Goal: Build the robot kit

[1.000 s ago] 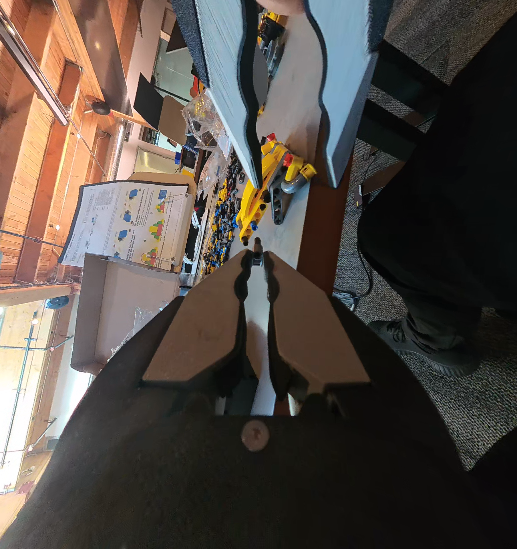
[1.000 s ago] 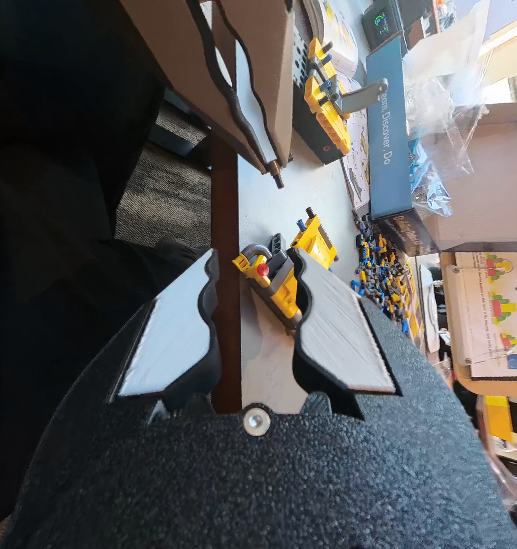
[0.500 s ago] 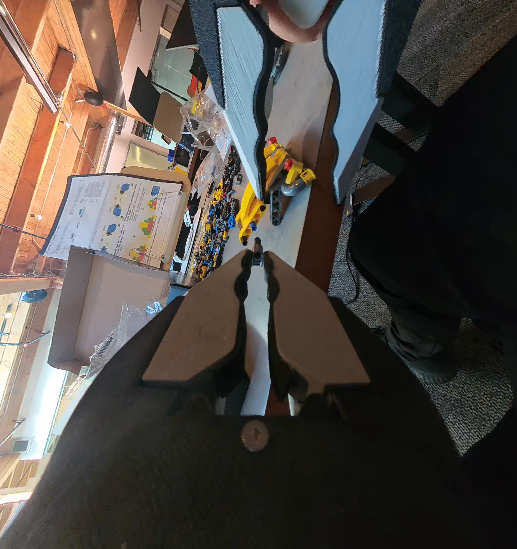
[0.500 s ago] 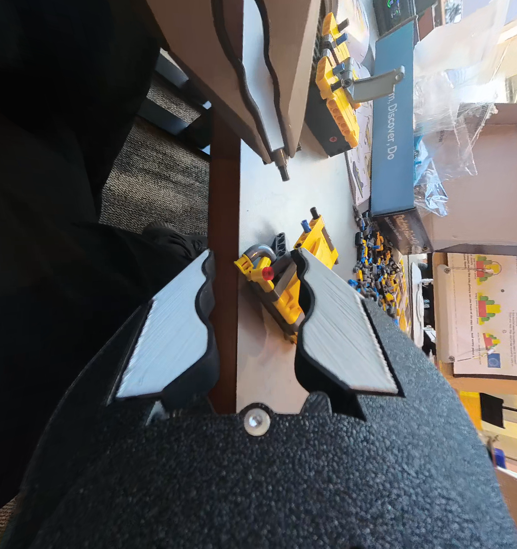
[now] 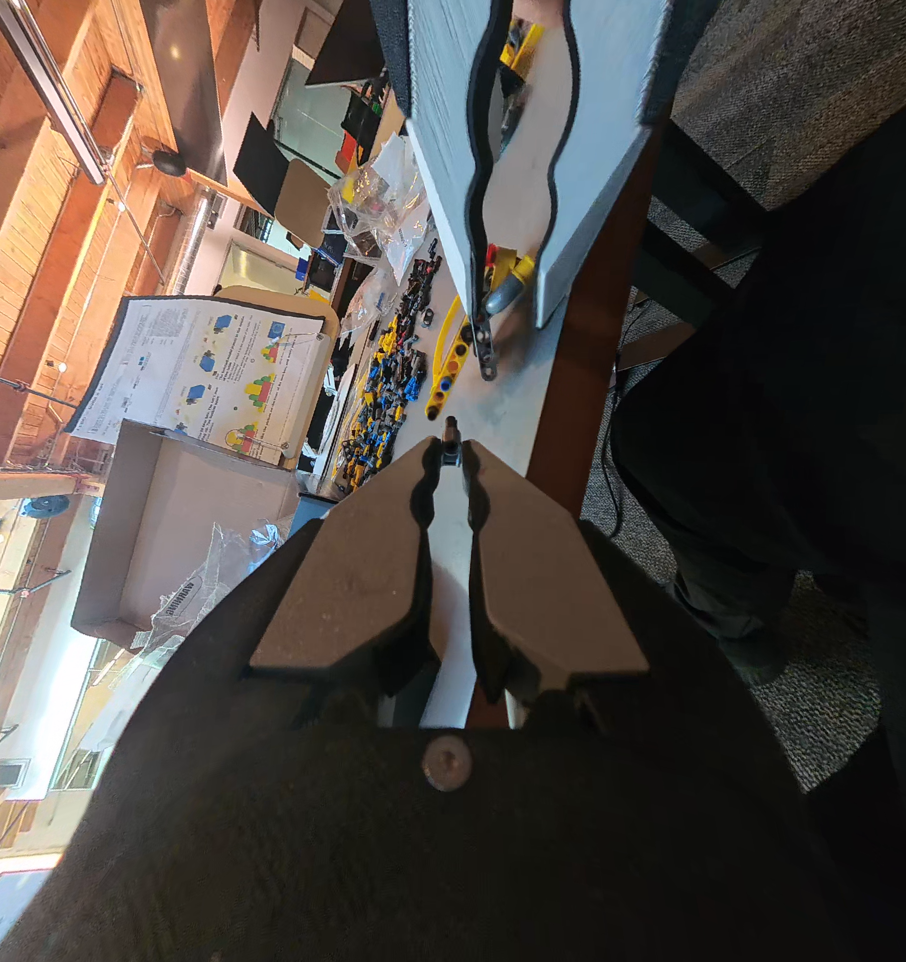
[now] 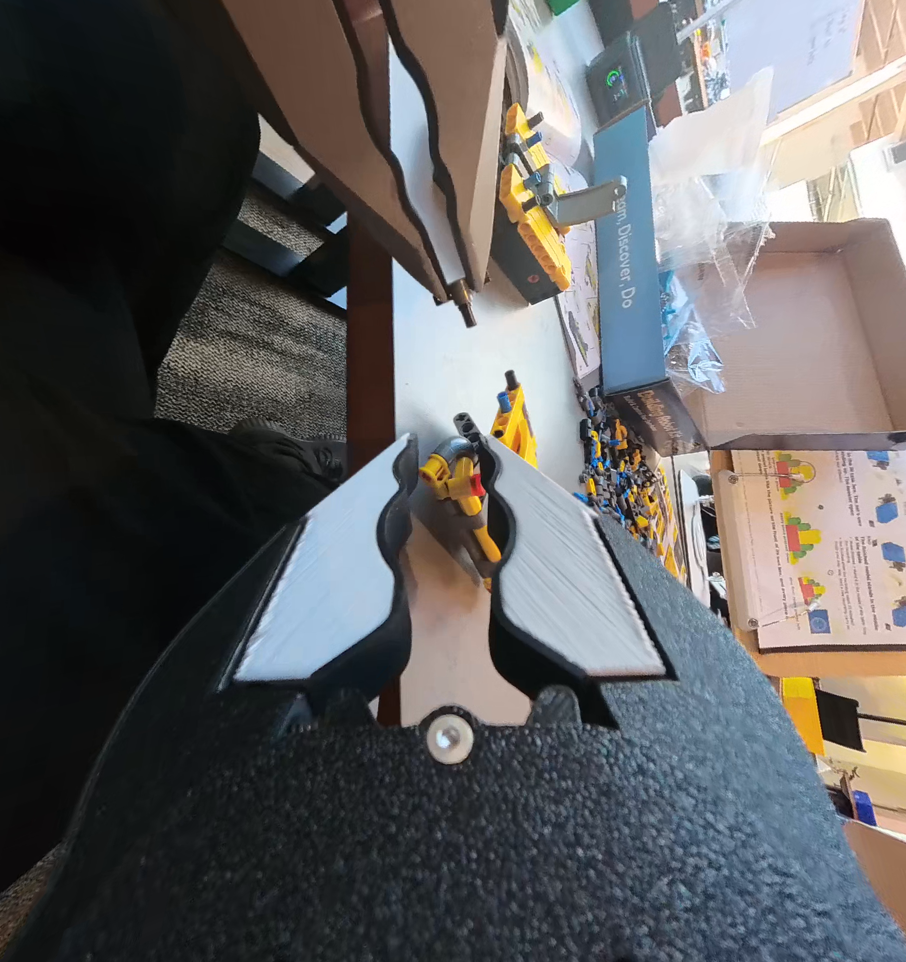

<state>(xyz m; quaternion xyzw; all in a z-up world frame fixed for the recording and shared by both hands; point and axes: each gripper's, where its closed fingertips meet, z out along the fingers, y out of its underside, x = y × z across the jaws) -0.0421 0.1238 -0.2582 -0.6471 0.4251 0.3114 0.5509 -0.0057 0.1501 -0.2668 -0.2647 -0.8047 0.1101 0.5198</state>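
Note:
My left gripper [image 5: 448,446], with brown fingers, is shut on a small dark pin [image 5: 450,434] that sticks out past its tips; it hovers over the white table [image 5: 513,411]. It also shows at the top of the right wrist view [image 6: 461,291]. My right gripper [image 6: 448,445], with grey fingers, is closed around a yellow and grey brick assembly [image 6: 458,484] near the table's brown edge [image 6: 370,364]. The left wrist view shows the right gripper [image 5: 511,317] with the assembly [image 5: 513,268] tilted between its fingers, a yellow beam [image 5: 443,359] hanging out.
A pile of small loose pieces [image 6: 612,468] lies beyond the assembly. Behind it are a blue box [image 6: 628,260], an open cardboard box [image 6: 805,333], a picture sheet [image 6: 815,546] and plastic bags [image 5: 383,208]. A second yellow assembly [image 6: 529,229] sits on a black block. A person's legs [image 6: 284,453] stand beside the table.
My right gripper's fingers have closed in on the yellow assembly, which has turned and tilted between them. My left gripper still holds the pin, slightly farther from the assembly.

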